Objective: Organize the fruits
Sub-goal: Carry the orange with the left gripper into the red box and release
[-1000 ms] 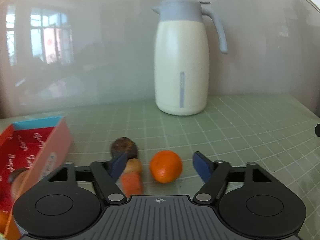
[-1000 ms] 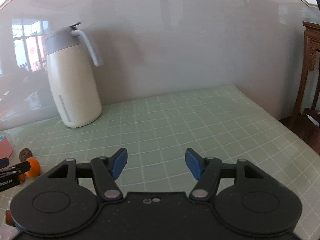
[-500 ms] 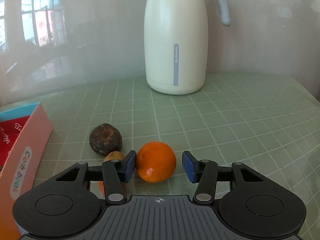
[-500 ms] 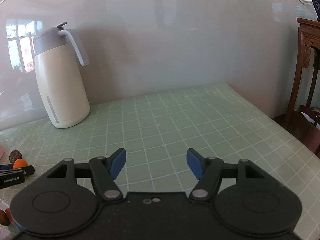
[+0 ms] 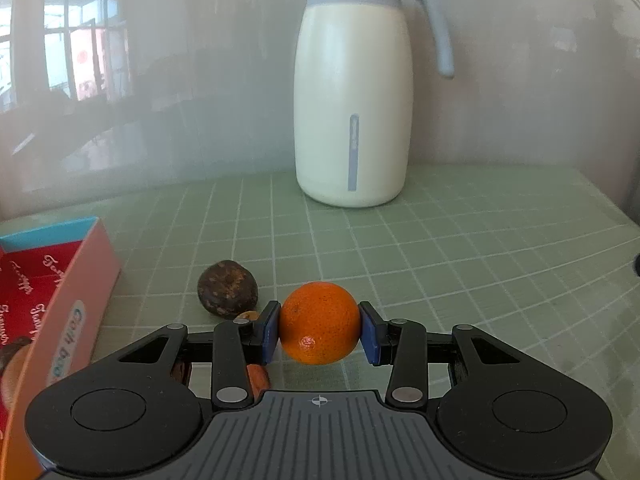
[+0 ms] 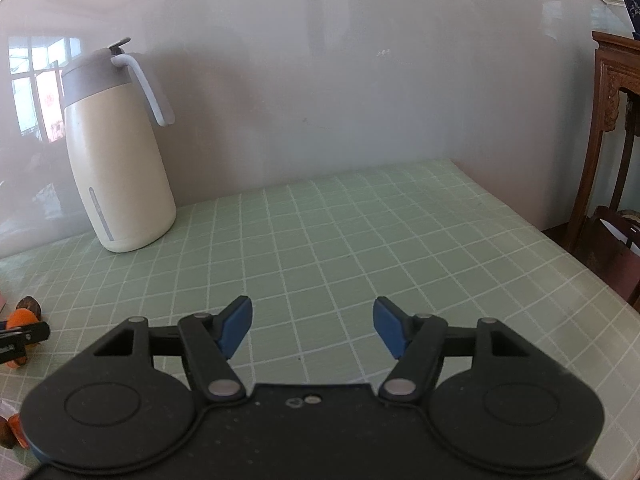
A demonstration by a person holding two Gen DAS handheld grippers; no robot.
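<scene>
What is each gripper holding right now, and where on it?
Left gripper: the round orange fruit, clamped at its two opposite sides. Right gripper: nothing.

A cream thermal jug [image 5: 352, 120] with grey lid and handle stands upright at 12 o'clock on the green gridded surface [image 6: 360, 240], dark wooden furniture [image 6: 612, 128] at 3 o'clock.

Bare green grid mat [image 6: 360, 248] is seen from 12 to 3 o'clock; passage is blocked by the jug [image 5: 354, 92] at 12 and the box [image 5: 68, 292] at 9.
</scene>
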